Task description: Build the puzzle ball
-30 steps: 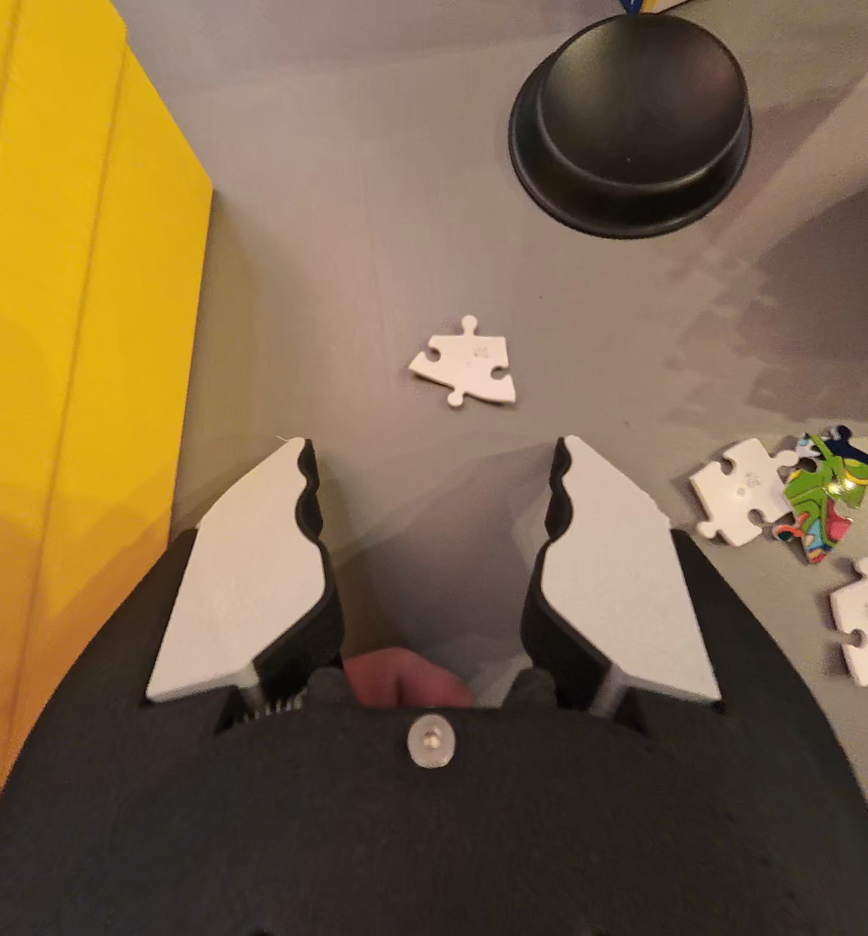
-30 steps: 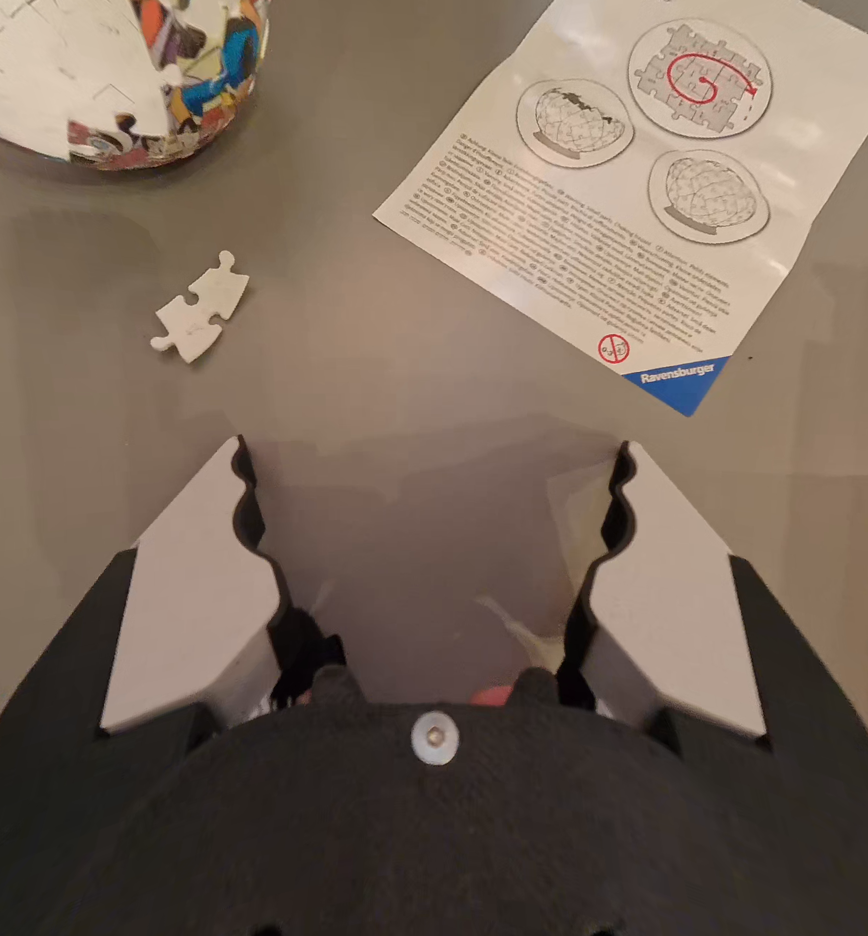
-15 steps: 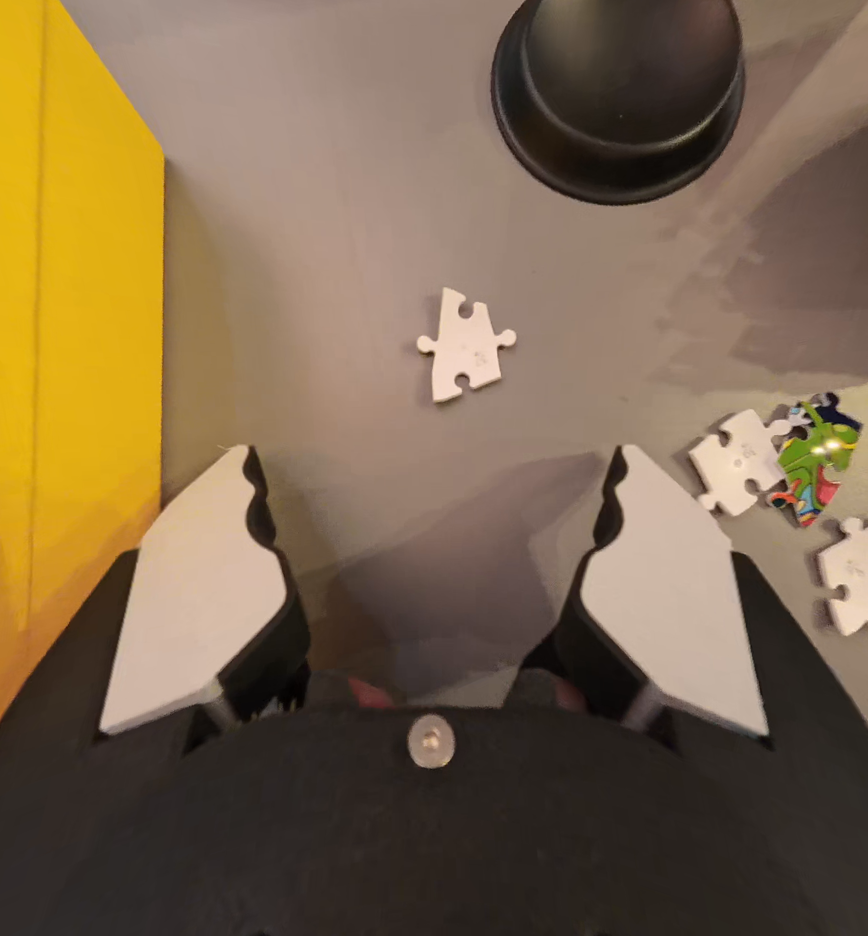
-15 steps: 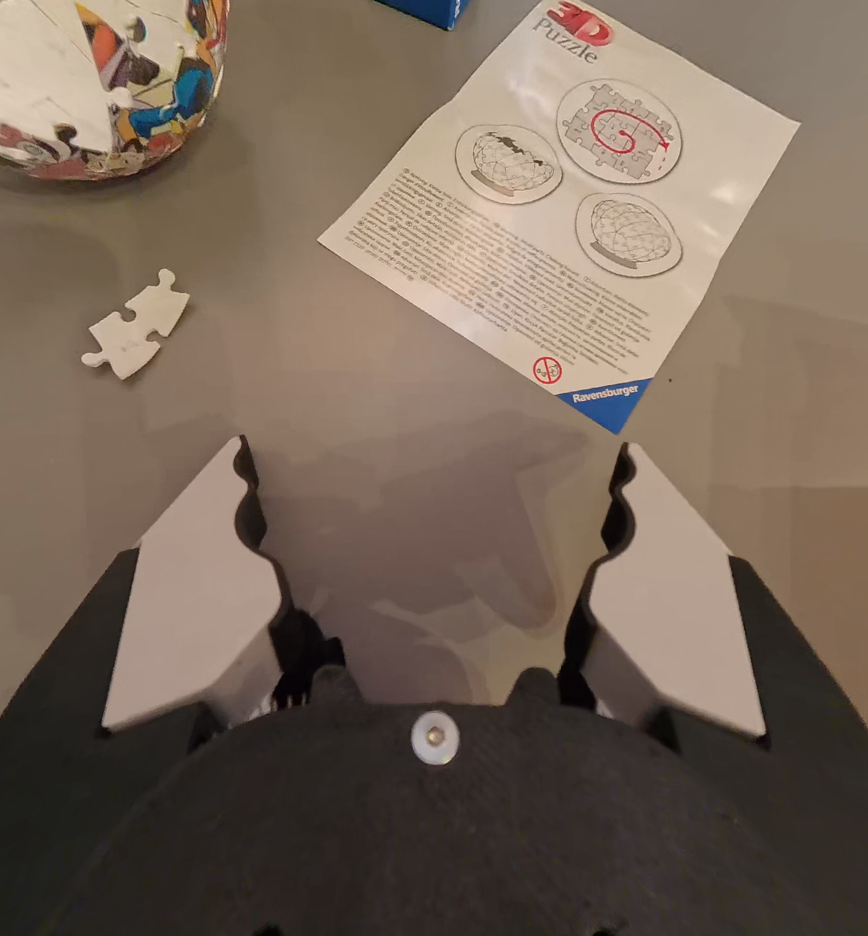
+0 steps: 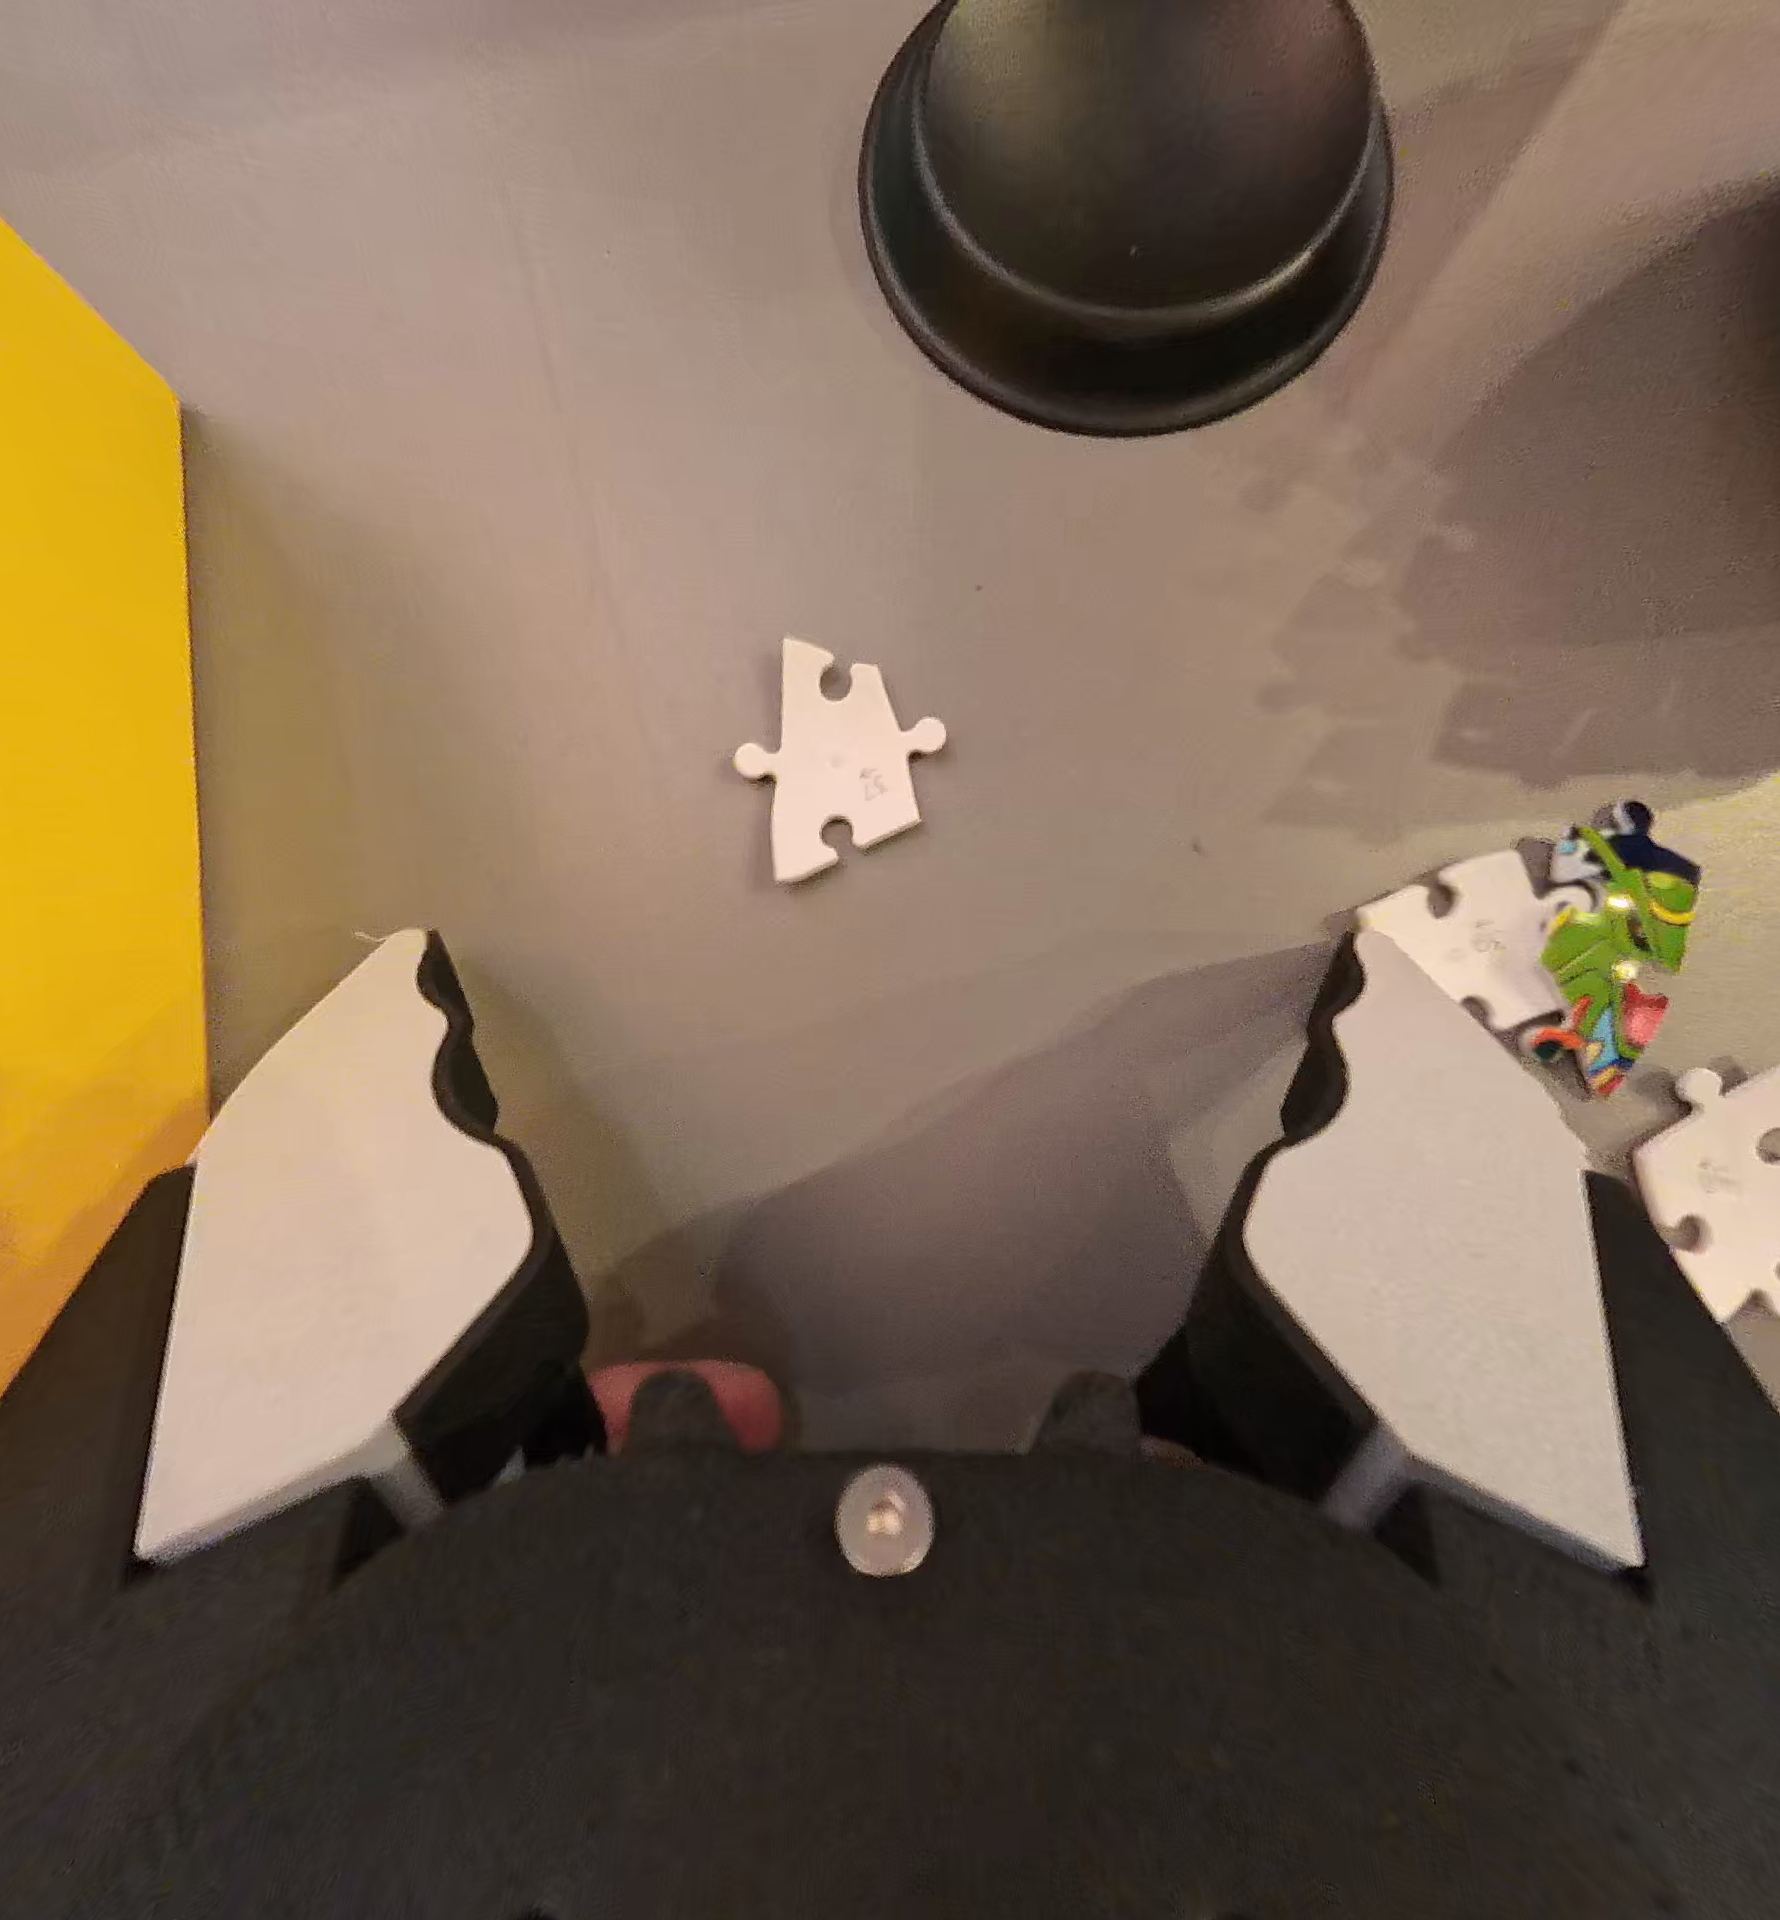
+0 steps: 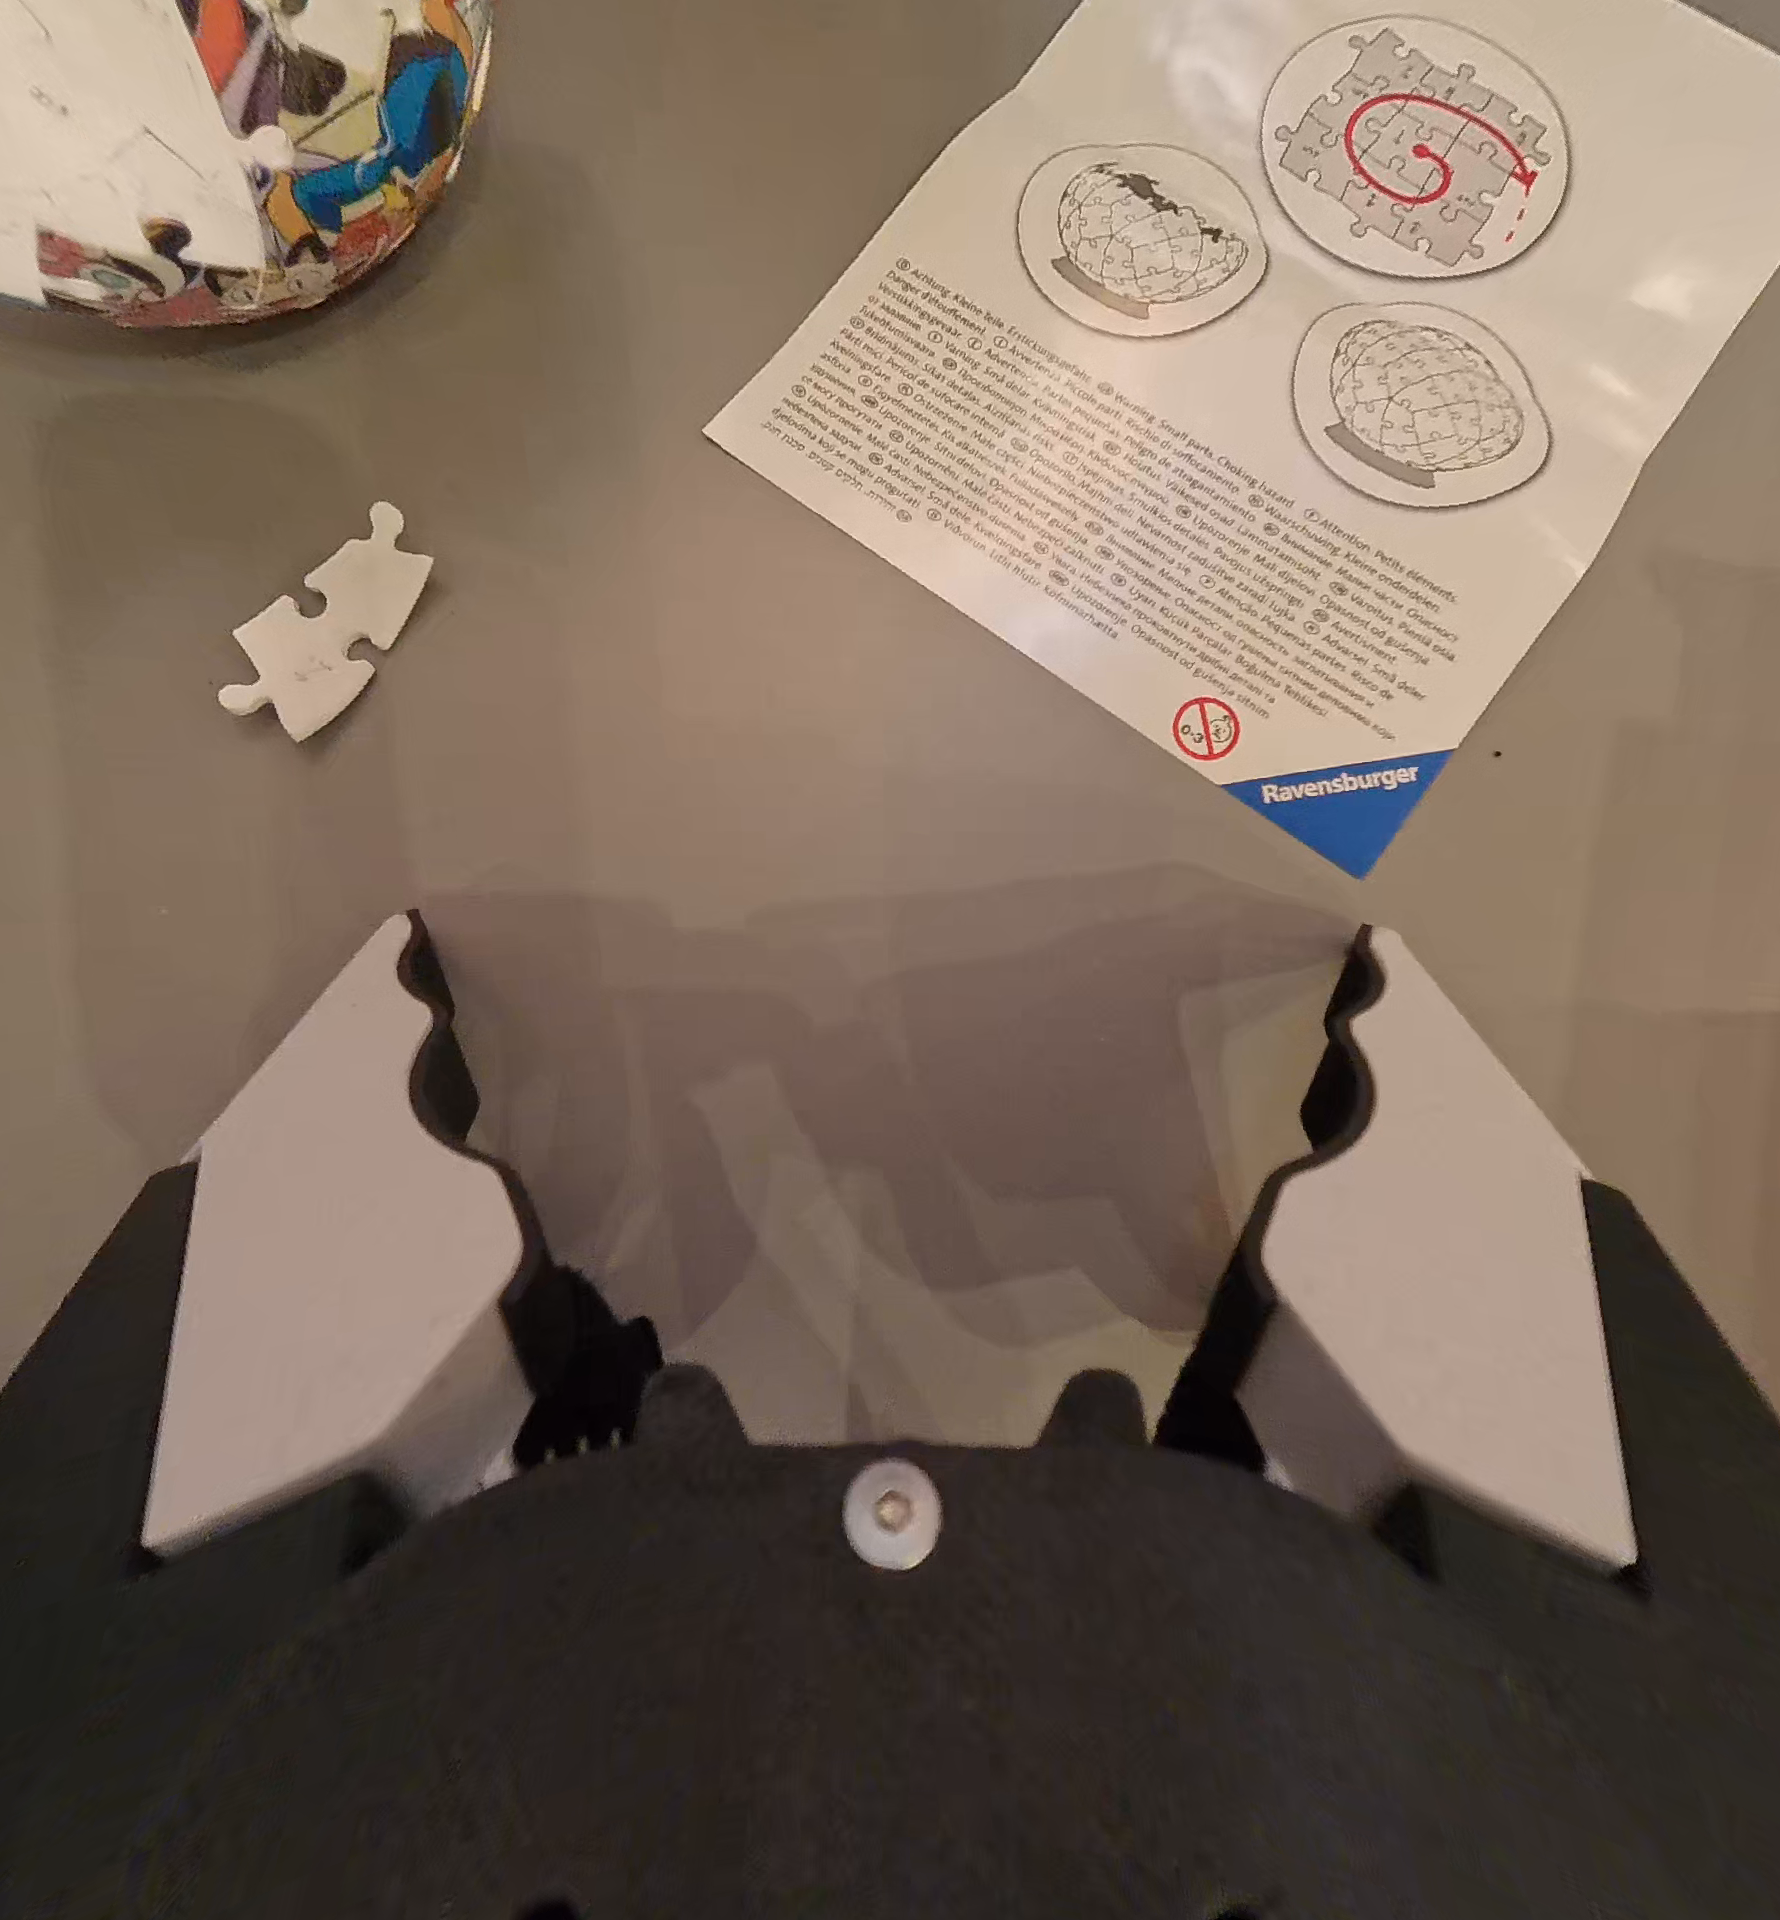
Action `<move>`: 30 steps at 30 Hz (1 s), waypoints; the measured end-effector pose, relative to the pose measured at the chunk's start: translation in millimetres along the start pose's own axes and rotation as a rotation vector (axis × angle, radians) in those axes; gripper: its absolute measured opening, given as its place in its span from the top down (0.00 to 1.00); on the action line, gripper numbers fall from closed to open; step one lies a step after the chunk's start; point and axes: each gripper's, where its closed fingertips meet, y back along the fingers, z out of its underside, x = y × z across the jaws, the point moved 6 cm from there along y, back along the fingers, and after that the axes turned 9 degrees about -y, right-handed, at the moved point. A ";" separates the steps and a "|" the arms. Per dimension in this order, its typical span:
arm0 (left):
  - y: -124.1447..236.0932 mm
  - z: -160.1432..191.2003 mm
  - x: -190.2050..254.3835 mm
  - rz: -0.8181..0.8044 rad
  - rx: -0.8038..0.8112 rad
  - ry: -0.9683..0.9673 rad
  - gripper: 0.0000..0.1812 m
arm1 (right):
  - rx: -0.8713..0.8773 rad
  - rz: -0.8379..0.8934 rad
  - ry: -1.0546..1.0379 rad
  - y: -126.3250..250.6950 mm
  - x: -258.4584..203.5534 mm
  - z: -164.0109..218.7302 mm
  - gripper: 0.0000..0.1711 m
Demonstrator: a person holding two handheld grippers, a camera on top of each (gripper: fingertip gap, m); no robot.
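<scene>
The half-built puzzle ball, a curved shell of interlocked pieces with a colourful cartoon print outside and plain white inside, sits at the top left corner of the right wrist view, on the grey table; its upper part is cut off by the frame. Judging by its look, it is light, thin and rigid, and probably prone to popping apart if squeezed, so a gentle hold low on the finished wall seems safer than one on the ragged open edge.

Near it lies a white joined pair of pieces, blank side up. In the left wrist view a single white flat piece lies straight ahead of the left gripper, well apart from its tips. Being so flat, it will be awkward to pinch off the table (edges are the only purchase). Three more loose pieces lie partly behind the right-hand finger.

Both the left gripper and the right gripper are spread wide and hold nothing.

Farther out: a round black stand, a yellow panel and a printed instruction sheet, its corner cut off.
</scene>
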 end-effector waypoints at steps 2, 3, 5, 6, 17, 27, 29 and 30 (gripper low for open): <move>-1.4 -0.5 0.5 0.008 -0.010 0.011 0.19 | 0.000 0.000 0.000 0.0 0.0 0.0 0.07; -1.6 -0.9 0.6 0.010 -0.011 0.011 0.20 | 0.000 0.000 0.000 -0.1 0.0 0.1 0.07; -1.7 -1.0 1.1 0.002 0.000 0.010 0.19 | 0.000 0.000 0.000 -0.1 0.0 0.0 0.07; -1.7 -0.7 1.6 -0.001 0.000 0.016 0.20 | 0.000 0.000 0.000 -0.1 0.0 0.1 0.07; -1.4 -1.1 1.0 -0.046 -0.044 0.085 0.20 | 0.000 0.000 0.000 -0.2 0.2 -0.2 0.07; -12.4 -11.2 -4.2 -0.044 0.009 0.092 0.19 | 0.000 0.000 0.000 -0.1 0.3 -0.3 0.07; -12.5 -11.2 -4.3 -0.044 0.011 0.092 0.19 | 0.000 0.000 0.000 -0.1 0.4 -0.3 0.07; -12.4 -11.2 -4.3 -0.044 0.011 0.092 0.19 | 0.000 0.000 0.000 -0.1 0.4 -0.3 0.07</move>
